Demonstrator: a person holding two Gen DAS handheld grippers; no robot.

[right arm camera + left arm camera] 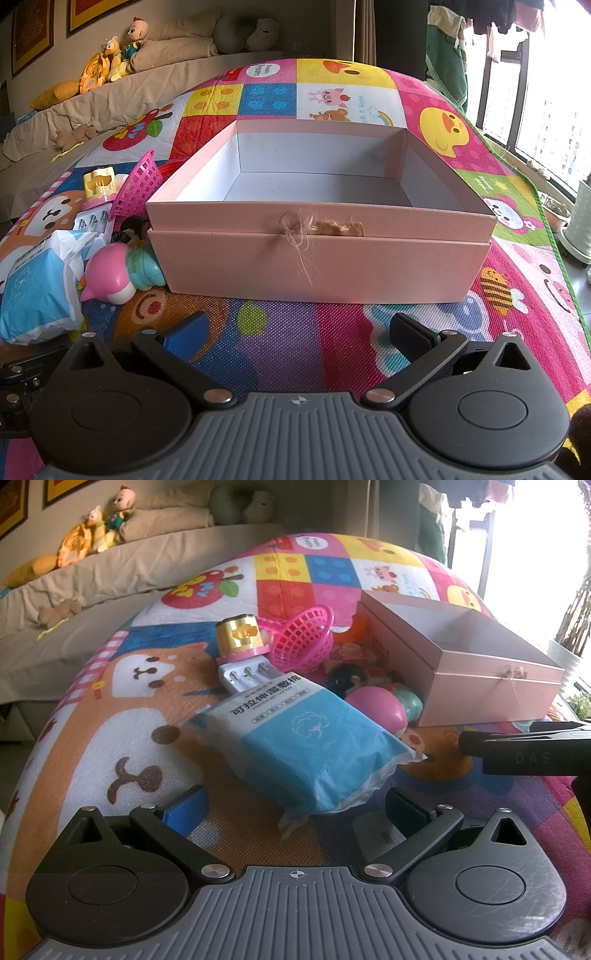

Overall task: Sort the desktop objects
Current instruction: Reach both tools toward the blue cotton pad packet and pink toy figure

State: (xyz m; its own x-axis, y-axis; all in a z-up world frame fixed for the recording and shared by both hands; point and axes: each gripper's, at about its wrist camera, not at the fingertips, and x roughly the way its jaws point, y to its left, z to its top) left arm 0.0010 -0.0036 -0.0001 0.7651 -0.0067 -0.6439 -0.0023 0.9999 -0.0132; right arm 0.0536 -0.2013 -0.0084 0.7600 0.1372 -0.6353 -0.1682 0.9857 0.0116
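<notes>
A blue and white pack of wet cotton wipes [303, 738] lies on the play mat just ahead of my open, empty left gripper [295, 808]. Behind it lie a white and gold toy [243, 646], a pink toy basket [303, 638], a pink egg toy [380, 707] and other small toys. An empty pink box [469, 664] stands to the right. In the right wrist view the box [317, 258] is straight ahead of my open, empty right gripper [295, 328], with the pack [37, 288] and the pink toy [109, 277] at its left.
The colourful play mat [295, 347] covers the surface. A beige sofa [92, 576] with plush toys stands behind on the left. Windows and a white pot [580, 225] are on the right. The other gripper's black body [524, 751] shows at the right edge.
</notes>
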